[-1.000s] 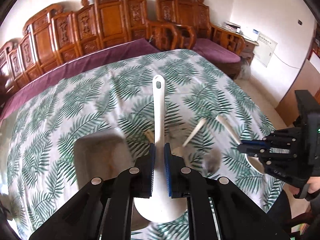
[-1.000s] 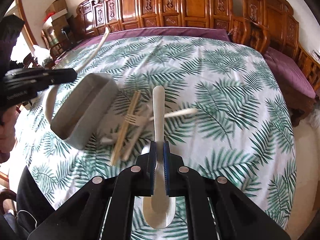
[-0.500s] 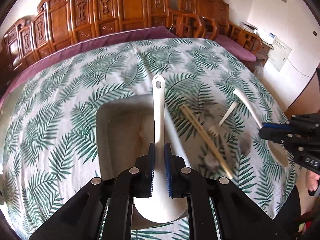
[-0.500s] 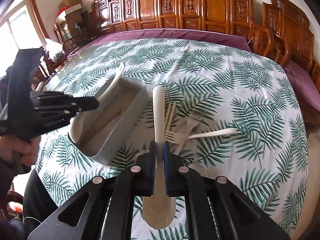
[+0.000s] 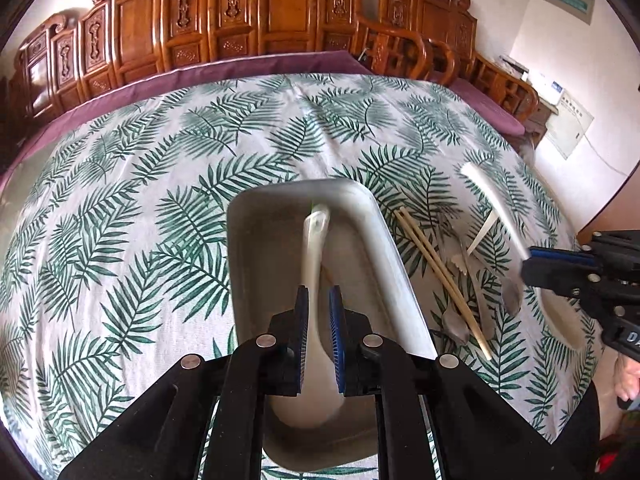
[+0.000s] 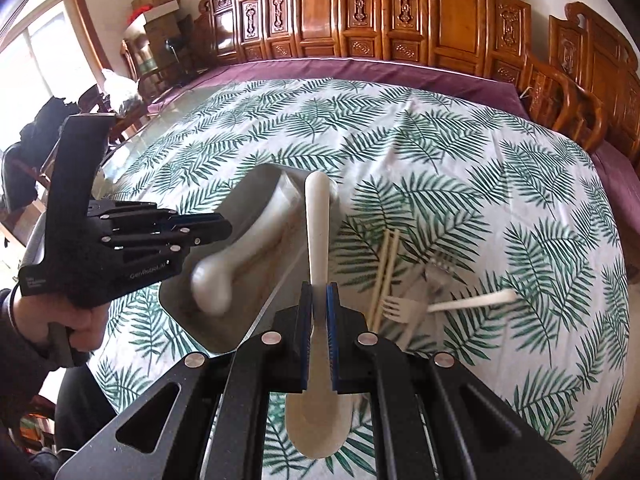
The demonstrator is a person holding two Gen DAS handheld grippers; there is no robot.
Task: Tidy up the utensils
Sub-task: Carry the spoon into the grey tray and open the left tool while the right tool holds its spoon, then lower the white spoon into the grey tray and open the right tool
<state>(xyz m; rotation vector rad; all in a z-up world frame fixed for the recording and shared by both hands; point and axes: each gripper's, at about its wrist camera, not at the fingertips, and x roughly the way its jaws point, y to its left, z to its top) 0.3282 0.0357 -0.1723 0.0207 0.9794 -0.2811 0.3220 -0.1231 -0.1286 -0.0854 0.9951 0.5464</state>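
1. Left tool point(image 5: 320, 332): black linkage arms, ribbed blue pads. The pads stand on either side of the left spoon's handle. Whether they pinch it or have let go cannot be told.
2. Left spoon point(image 5: 314, 248): glossy white, deep rounded bowl, flat handle with a hole at the tip. It lies over the tray's inside, handle tip toward the far wall. It is blurred in the right wrist view.
3. Tray point(image 5: 384, 240): dull grey metal, rectangular, rounded corners, raised sloping walls. It sits on the table directly under the left tool.
4. Right tool point(image 6: 319, 320): same build, pads pressed onto the right spoon's handle.
5. Right spoon point(image 6: 318, 240): white, matte, handle pointing forward past the tray's near edge, oval bowl beneath the tool.
6. Chopsticks point(image 6: 384, 272): a pale wooden pair, straight, side by side on the cloth just beside the tray.
7. Plastic fork point(image 6: 400, 308): white, tines touching the chopsticks.
8. Metal cutlery point(image 5: 456, 320): grey, blurred, beside the chopsticks.
9. Tablecloth point(image 5: 160, 184): white fabric printed with green fern fronds, covering the table.
10. Carved chairs point(image 6: 400, 12): reddish-brown wood, panelled backs, behind the table.
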